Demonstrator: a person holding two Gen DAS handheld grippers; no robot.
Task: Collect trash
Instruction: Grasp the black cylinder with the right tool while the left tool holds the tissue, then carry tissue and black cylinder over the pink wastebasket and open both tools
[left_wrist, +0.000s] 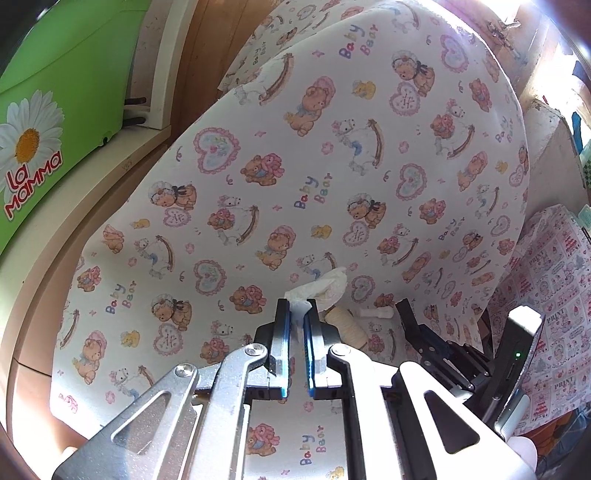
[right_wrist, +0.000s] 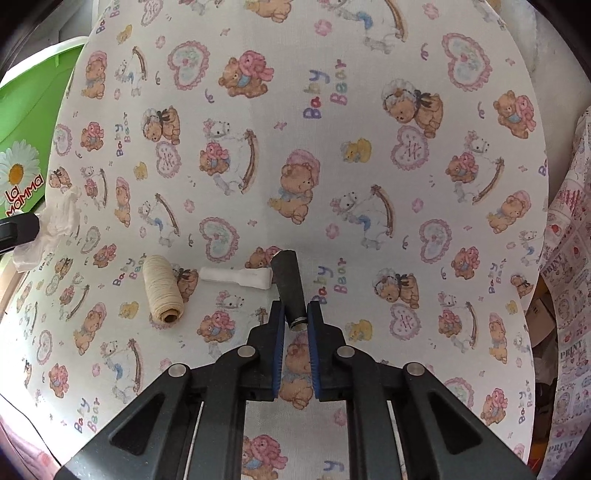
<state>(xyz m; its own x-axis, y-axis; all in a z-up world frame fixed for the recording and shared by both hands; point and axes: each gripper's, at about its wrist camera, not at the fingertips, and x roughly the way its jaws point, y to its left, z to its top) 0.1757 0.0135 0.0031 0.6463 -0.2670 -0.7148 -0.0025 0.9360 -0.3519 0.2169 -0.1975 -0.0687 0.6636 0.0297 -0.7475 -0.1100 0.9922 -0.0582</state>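
Observation:
My left gripper (left_wrist: 297, 307) is shut on a crumpled white tissue (left_wrist: 325, 286) and holds it above the bear-print table (left_wrist: 258, 192). The tissue also shows at the left edge of the right wrist view (right_wrist: 61, 218). My right gripper (right_wrist: 296, 308) is shut on a black cylinder (right_wrist: 288, 280) that points away along the table. A cream spool of thread (right_wrist: 162, 288) and a small white plastic piece (right_wrist: 236, 277) lie on the cloth just left of the cylinder; both also show in the left wrist view, spool (left_wrist: 349, 325) and piece (left_wrist: 376, 314).
A green "La Mamma" bin (left_wrist: 55, 110) stands left of the table, also in the right wrist view (right_wrist: 26, 147). Beige furniture (left_wrist: 74, 206) runs beside it. A second printed cloth (left_wrist: 554, 277) lies to the right.

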